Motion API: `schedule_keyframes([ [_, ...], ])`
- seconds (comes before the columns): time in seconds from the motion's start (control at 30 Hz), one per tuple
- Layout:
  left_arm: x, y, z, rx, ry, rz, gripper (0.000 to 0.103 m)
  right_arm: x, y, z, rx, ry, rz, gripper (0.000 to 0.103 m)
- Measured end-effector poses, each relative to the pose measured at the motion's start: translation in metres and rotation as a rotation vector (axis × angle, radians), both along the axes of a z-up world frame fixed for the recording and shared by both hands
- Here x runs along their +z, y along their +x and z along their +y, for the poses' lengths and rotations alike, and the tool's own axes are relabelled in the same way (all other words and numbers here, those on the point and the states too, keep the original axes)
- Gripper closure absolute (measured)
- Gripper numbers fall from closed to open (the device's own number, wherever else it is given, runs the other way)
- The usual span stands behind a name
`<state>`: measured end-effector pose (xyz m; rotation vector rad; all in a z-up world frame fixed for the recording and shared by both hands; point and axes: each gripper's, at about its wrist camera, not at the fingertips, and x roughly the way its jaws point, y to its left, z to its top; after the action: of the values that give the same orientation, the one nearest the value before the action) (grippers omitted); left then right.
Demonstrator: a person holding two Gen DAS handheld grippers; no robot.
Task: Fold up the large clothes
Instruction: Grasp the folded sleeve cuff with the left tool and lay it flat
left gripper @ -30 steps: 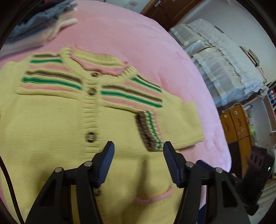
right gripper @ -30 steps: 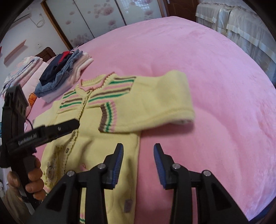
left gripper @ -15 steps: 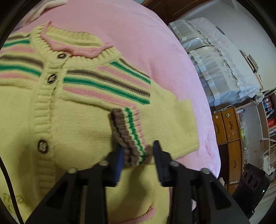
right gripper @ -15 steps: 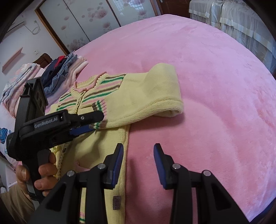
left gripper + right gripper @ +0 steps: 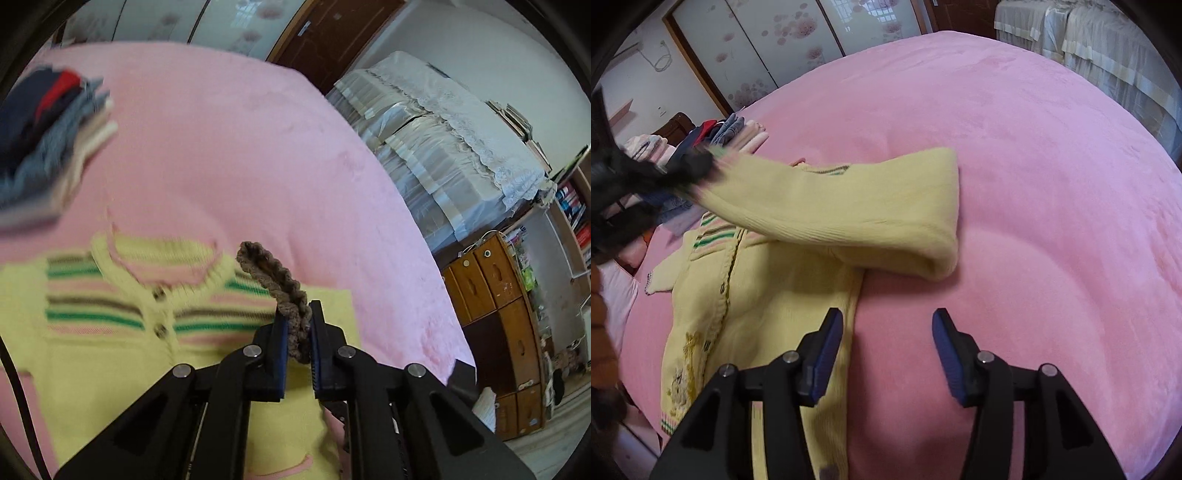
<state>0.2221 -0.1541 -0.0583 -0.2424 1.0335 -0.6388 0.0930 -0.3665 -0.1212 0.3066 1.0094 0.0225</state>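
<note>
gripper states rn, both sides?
Left gripper: shut on the sleeve cuff of the yellow cardigan.
Right gripper: open, holding nothing, over the pink blanket.

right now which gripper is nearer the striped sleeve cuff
Left. The left gripper is shut on the striped cuff, lifting it. The right gripper hangs open over the cardigan's side edge, apart from the cuff.

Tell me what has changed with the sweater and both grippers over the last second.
The left gripper closed on the sleeve cuff and lifted it, drawing the sleeve up and across the sweater toward the collar. The right gripper stayed open and empty above the sweater's edge. The sweater's body and the stack of clothes stayed on the pink bed.
</note>
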Motion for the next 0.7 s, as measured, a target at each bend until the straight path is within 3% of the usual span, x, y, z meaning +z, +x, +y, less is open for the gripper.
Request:
schedule_keyframes([
  [0.23, 0.051, 0.025, 0.034, -0.015, 0.16, -0.148, 0.095, 0.002, 0.041, 0.022, 0.003, -0.089, -0.042, 0.053],
  [0.3, 0.051, 0.031, 0.05, 0.002, 0.191, -0.15, 0.095, 0.004, 0.048, 0.028, 0.02, -0.145, -0.057, 0.081],
  [0.33, 0.046, 0.035, 0.059, 0.015, 0.206, -0.144, 0.095, 0.005, 0.051, 0.031, 0.03, -0.16, -0.053, 0.09],
  [0.43, 0.015, 0.039, 0.089, 0.057, 0.257, -0.12, 0.095, 0.007, 0.051, 0.038, 0.044, -0.215, -0.06, 0.09],
  [0.53, -0.035, 0.043, 0.116, 0.084, 0.287, -0.018, 0.095, 0.005, 0.049, 0.044, 0.074, -0.265, -0.042, 0.088],
  [0.6, -0.071, 0.044, 0.125, 0.085, 0.334, 0.047, 0.094, 0.003, 0.049, 0.051, 0.094, -0.294, -0.024, 0.077],
  [0.67, -0.1, 0.045, 0.135, 0.089, 0.368, 0.119, 0.092, 0.002, 0.044, 0.05, 0.107, -0.31, 0.0, 0.057],
  [0.7, -0.107, 0.044, 0.14, 0.092, 0.36, 0.136, 0.087, 0.003, 0.04, 0.048, 0.118, -0.307, 0.003, 0.056],
])
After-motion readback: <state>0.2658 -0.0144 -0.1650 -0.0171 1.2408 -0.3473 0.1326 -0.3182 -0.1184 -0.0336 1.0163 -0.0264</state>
